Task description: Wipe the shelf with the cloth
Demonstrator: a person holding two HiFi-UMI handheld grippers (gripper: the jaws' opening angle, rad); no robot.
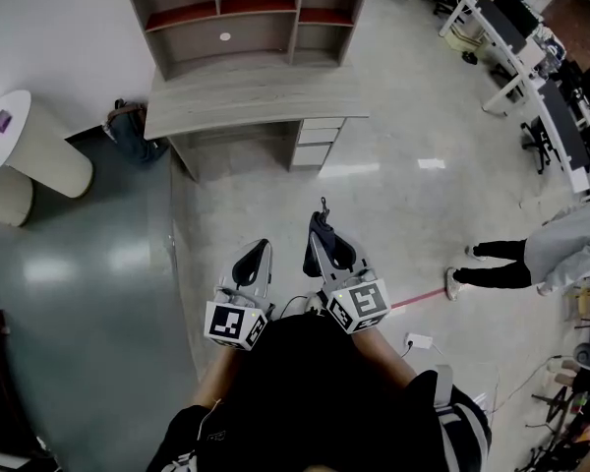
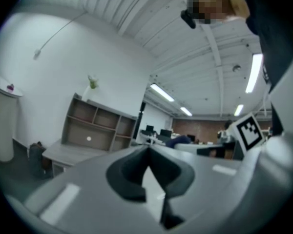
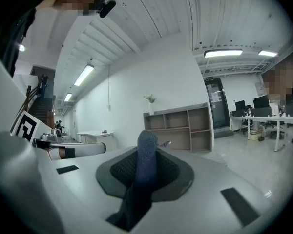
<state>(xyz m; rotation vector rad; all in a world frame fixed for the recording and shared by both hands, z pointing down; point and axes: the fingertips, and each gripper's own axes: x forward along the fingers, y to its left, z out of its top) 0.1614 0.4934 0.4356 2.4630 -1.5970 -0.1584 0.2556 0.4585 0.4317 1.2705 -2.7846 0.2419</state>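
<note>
The right gripper is clamped on the dark cloth, which stands up between its jaws as a folded strip. The left gripper has its jaws pressed together with nothing between them. Both are held close to the person's body, the right a little further forward. The shelf lies straight ahead and well apart, across bare floor. It sits along the back edge of a grey desk, its long axis crossing the person's line of approach. The cloth hand will likely have to be carried forward first. Only the head view shows the desk top and the floor between; the right gripper view shows the grip itself.
</note>
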